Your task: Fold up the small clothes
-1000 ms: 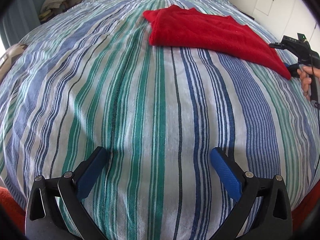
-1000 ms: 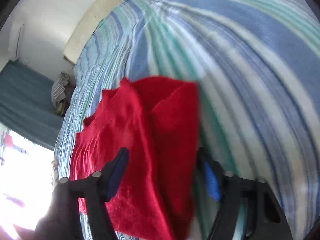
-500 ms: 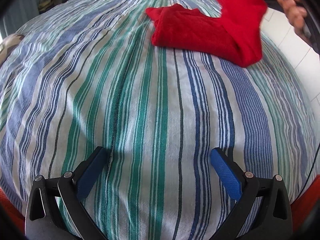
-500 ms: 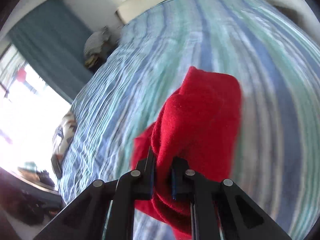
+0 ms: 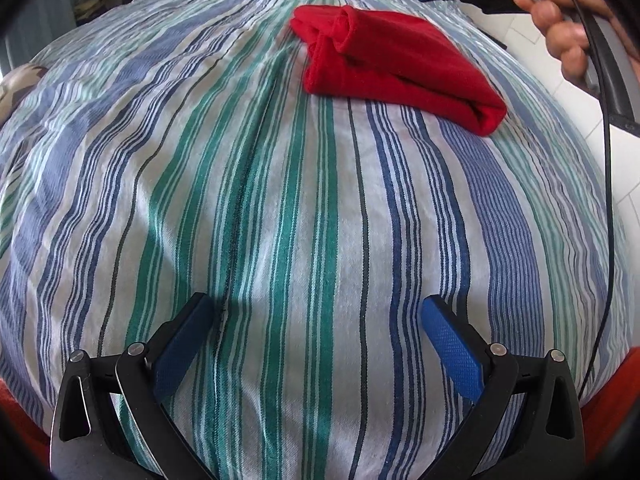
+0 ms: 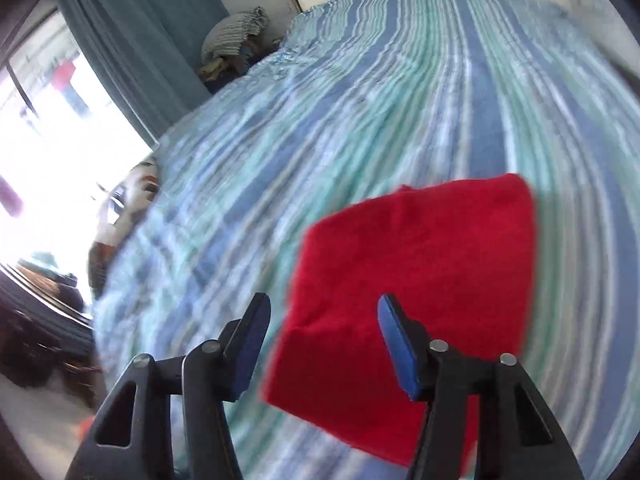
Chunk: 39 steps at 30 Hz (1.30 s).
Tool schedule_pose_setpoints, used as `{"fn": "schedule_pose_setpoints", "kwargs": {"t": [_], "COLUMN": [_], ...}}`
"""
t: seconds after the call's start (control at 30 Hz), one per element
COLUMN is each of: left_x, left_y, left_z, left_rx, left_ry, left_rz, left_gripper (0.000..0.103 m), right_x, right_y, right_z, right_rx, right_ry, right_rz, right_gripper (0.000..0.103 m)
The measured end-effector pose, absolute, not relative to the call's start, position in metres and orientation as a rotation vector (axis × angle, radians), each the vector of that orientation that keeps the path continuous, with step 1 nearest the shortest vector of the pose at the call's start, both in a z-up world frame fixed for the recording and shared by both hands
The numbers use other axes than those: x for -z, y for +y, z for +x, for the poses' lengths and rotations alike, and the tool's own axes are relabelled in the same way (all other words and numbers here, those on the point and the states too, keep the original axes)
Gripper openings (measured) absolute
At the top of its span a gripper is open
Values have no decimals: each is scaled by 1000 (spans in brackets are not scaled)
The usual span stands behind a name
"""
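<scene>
The striped bedspread fills both views. A folded red garment lies on it, well ahead of the left gripper, whose 2 fingers gape empty. The right gripper hangs above the garment, spread, holding nothing.

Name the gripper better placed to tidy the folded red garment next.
Right. The right gripper hangs open directly over the red garment, while the left gripper sits open over bare striped bedspread, far from it.
</scene>
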<state>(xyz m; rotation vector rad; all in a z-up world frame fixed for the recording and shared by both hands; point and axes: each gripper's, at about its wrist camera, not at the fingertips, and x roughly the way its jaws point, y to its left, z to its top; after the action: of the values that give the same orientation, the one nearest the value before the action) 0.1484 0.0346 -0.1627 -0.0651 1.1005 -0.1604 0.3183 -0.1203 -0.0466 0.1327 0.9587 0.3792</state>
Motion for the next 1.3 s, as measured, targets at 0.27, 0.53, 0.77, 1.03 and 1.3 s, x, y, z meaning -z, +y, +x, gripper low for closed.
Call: {"fn": "schedule_pose_setpoints", "kwargs": {"t": [0.27,0.53,0.77,1.03,1.3], "left_x": [165,166,166,169,169], "left_y": [27,25,25,21,21], "left_z": [145,142,146,139,136], "left_rx": [155,150,146,149,141], "left_ry": [1071,1065,1064,1024,1016], "left_rz": [-30,-18,-14,27,35], "left_gripper": [103,103,103,103,103], "right_x": [134,84,106,121,131], "right_y": [-66,-104,-191,-212,-216], "right_z": [300,266,238,185,67], "right_rx": [-411,-453,-293,-253,-198], "right_ry": [1080,920,1001,984,968], "right_rz": [-192,-87,93,226,125], "right_gripper": [22,22,22,26,52]}}
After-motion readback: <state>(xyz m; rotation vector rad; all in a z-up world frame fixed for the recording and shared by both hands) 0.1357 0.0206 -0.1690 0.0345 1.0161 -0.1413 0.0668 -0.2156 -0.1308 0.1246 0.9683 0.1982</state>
